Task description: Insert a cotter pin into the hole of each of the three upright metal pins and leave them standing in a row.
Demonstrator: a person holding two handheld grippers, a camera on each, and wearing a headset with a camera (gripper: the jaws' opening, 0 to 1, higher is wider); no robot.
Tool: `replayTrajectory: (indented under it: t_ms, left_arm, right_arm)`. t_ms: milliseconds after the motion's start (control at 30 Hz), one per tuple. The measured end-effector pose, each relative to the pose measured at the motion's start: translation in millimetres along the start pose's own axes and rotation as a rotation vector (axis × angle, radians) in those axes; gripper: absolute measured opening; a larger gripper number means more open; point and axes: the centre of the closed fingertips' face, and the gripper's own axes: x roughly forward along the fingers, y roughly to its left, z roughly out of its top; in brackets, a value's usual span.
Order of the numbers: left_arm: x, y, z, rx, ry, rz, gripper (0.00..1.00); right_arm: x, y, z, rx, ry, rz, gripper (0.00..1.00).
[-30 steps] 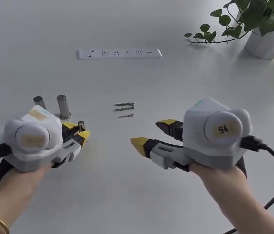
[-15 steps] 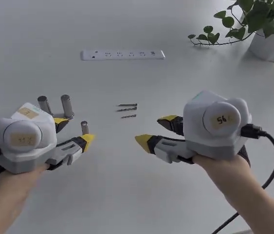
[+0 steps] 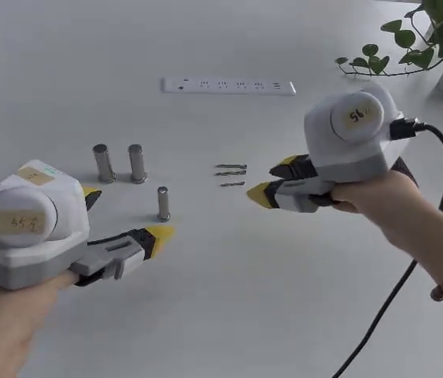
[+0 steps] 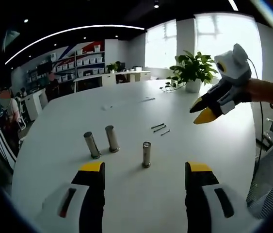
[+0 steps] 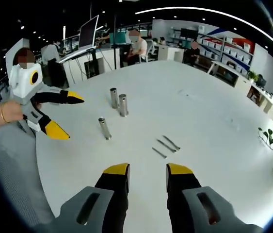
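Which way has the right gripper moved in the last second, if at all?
Yes. The right gripper has moved forward, away from the person, toward the cotter pins. Its yellow tips now sit just right of them; earlier they were well short of them.

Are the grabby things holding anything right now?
No. The left gripper and right gripper are both open, with nothing between their fingers. The cotter pins lie on the table.
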Motion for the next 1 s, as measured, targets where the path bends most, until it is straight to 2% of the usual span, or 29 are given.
replayTrajectory:
  t_ms: [33,100,167,233,300,467,633,767,833,1000]
  left_arm:
    - [-1.3,-0.3,-0.8,0.008,0.004,0.002,0.68]
    - [-5.3,0.3,-1.4,0.038,0.010,0.017,0.68]
    - [-7.6,0.2,-1.8,0.060,0.013,0.021,0.69]
    - [-11.2,-1.0,0.3,0.057,0.004,0.021,0.69]
    - [-13.7,-1.5,3.5,0.063,-0.014,0.022,0.69]
    - [-18.6,1.0,4.4,0.073,-0.011,0.041,0.69]
    - [-21.5,5.3,-4.6,0.092,0.012,0.060,0.67]
    - [-22.4,8.0,-12.5,0.083,0.029,0.067,0.66]
    - [-22.9,8.6,-13.1,0.080,0.028,0.069,0.65]
    - [-22.5,9.4,-12.3,0.077,0.021,0.068,0.65]
  right_arm:
    - [2.9,-2.7,-1.9,-0.019,0.031,0.008,0.25]
    - [8.8,-5.5,-2.0,-0.041,0.057,0.024,0.24]
    - [20.3,-15.5,-1.3,-0.078,0.086,0.067,0.19]
    - [27.4,-17.0,-2.5,-0.085,0.099,0.081,0.13]
    - [34.5,-19.4,-5.3,-0.098,0.125,0.097,0.13]
    - [50.8,-21.4,-10.0,-0.132,0.170,0.124,0.14]
    - [61.8,-20.7,-14.2,-0.190,0.224,0.153,0.14]
    - [67.8,-23.2,-17.2,-0.225,0.259,0.164,0.13]
    - [76.8,-26.9,-17.1,-0.239,0.271,0.187,0.12]
    - [82.5,-22.4,-21.9,-0.270,0.307,0.205,0.09]
